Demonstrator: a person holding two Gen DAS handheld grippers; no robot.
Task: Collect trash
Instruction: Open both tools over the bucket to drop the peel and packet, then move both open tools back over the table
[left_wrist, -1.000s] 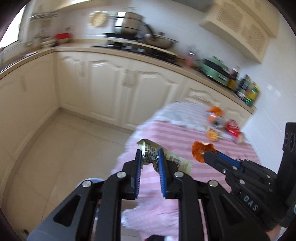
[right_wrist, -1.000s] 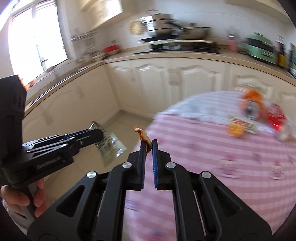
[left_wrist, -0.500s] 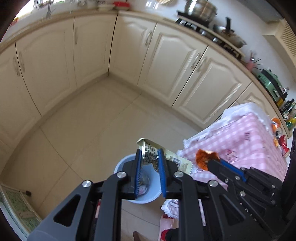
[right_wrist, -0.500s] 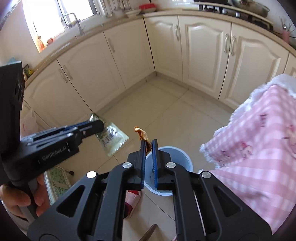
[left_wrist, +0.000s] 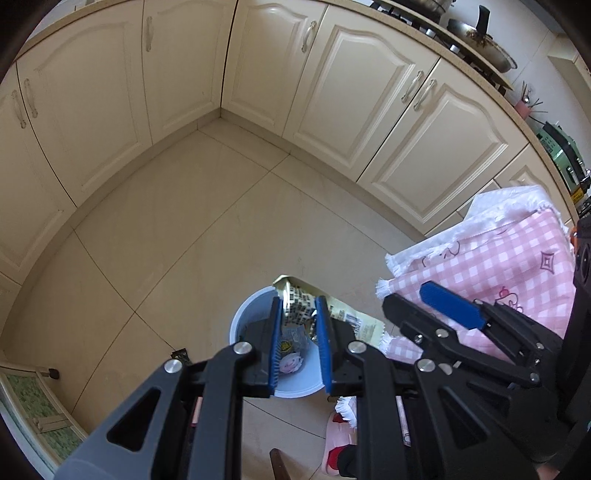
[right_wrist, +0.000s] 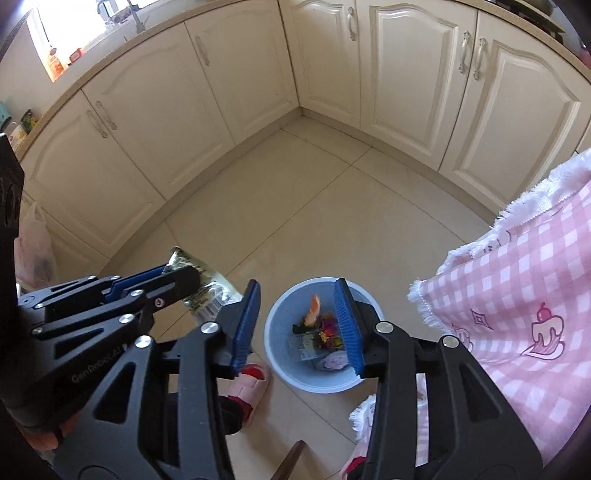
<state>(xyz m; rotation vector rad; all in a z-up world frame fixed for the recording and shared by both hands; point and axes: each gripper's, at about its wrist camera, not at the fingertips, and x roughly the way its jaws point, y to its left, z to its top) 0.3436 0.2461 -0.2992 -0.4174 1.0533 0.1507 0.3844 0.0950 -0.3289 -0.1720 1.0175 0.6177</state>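
Right gripper (right_wrist: 299, 325): jaws have just been opening and stand apart with nothing between them. An orange scrap (right_wrist: 314, 308) shows directly beyond the gap, over or inside the pale blue bin (right_wrist: 280, 354) (whether it is falling or has landed cannot be told). The gripper is held above the bin mouth, evidently so that released trash drops straight in.

Left gripper (left_wrist: 298, 332): jaws nearly closed and clamped on a printed wrapper (left_wrist: 295, 306), which sticks out past the fingertips and to the right. It hangs over the bin's far rim, so the wrapper appears positioned for release next.

Surroundings: the bin stands on the tiled floor (right_wrist: 295, 206), close under the hanging edge of the pink checked tablecloth (right_wrist: 517, 295), and already holds several pieces of trash. A slipper (right_wrist: 247, 384) sits just left of the bin.
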